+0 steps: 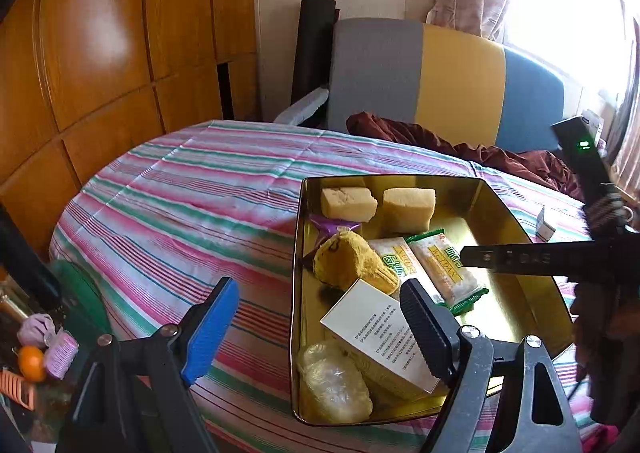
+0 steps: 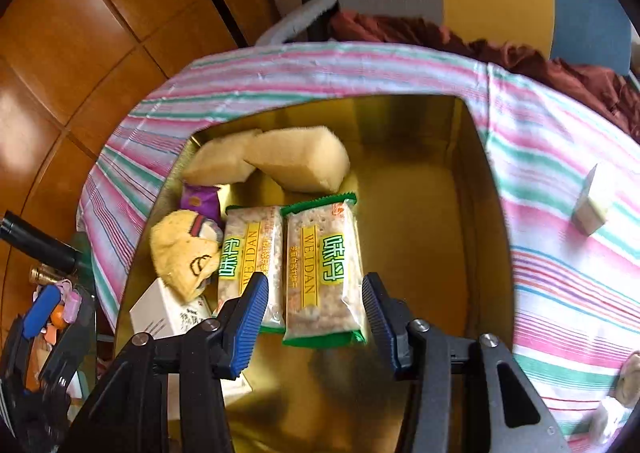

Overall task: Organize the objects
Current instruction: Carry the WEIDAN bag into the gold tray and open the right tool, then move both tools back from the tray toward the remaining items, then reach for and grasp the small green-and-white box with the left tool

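Inside the gold tin [image 2: 472,189], on its shiny metal floor, two cracker packets lie side by side, clear wrap with green crimped ends. Right gripper [image 2: 316,317] hangs over the tin, tilted steeply down, jaws partly open; right cracker packet [image 2: 320,273] sits between the ribbed blue pads, pads not pressing it, nothing held. Left cracker packet [image 2: 250,253] lies partly under the left pad. Beyond the packets, toward the tin's far wall: two pale spongy cake blocks [image 2: 296,161], a purple wrapper [image 2: 200,201], a lumpy yellow pouch [image 2: 184,249]. White card box [image 2: 164,313] at the tin's near left.

Left gripper [image 1: 320,325] is at the tin's near left corner, angled down, jaws wide open, gripping nothing; blue pad stands over the striped cloth [image 1: 180,193] outside the tin, dark ribbed pad over the white box. Crinkly clear plastic bundle [image 1: 332,381] fills the tin's near corner. Small box [image 2: 592,201] stands on the cloth well right of the tin.
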`<state>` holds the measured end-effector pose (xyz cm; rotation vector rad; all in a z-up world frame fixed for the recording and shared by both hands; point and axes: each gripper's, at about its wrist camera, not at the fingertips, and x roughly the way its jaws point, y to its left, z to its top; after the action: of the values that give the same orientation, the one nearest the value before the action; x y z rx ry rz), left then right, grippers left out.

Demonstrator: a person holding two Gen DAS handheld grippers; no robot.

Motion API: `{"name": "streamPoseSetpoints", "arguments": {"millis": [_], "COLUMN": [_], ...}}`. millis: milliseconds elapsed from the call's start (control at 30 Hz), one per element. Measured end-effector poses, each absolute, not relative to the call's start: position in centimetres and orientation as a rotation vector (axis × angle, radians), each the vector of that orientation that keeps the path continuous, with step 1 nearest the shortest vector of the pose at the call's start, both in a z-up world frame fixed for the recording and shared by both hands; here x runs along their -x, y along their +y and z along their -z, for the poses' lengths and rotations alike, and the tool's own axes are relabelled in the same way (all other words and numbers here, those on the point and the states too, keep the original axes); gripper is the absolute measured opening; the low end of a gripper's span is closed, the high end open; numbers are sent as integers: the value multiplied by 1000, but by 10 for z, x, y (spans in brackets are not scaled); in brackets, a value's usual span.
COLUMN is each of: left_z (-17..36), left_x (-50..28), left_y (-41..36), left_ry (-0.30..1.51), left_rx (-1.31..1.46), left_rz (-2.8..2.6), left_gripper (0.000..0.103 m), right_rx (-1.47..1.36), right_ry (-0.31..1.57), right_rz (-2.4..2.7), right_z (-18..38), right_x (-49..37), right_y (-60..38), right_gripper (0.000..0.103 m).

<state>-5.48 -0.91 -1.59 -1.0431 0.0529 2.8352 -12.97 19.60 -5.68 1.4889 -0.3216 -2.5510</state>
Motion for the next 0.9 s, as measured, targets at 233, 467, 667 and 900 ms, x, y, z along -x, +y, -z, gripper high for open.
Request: {"name": "streamPoseSetpoints", "arguments": {"millis": [233,467,667,900], "left_z": [12,12,12,10], "left_x": [49,42,37,33], "left_y": [0,13,32,57], "left_ry": [93,124,182,281], "left_rx": [1012,1011,1002,971], "left_rz": [-2830,-2806,-2776,-2742], "left_gripper": [83,83,83,83], "right_rx": [-1410,-1365,-1379,-1427], "right_ry": [-256,-222,-204,-214], "right_rz": [2645,2753,2870,3062], "right_z": [39,24,15,11], "right_x": [100,70,54,33], "right_y": [212,252,309,397], "right_gripper": [49,49,49,49]}}
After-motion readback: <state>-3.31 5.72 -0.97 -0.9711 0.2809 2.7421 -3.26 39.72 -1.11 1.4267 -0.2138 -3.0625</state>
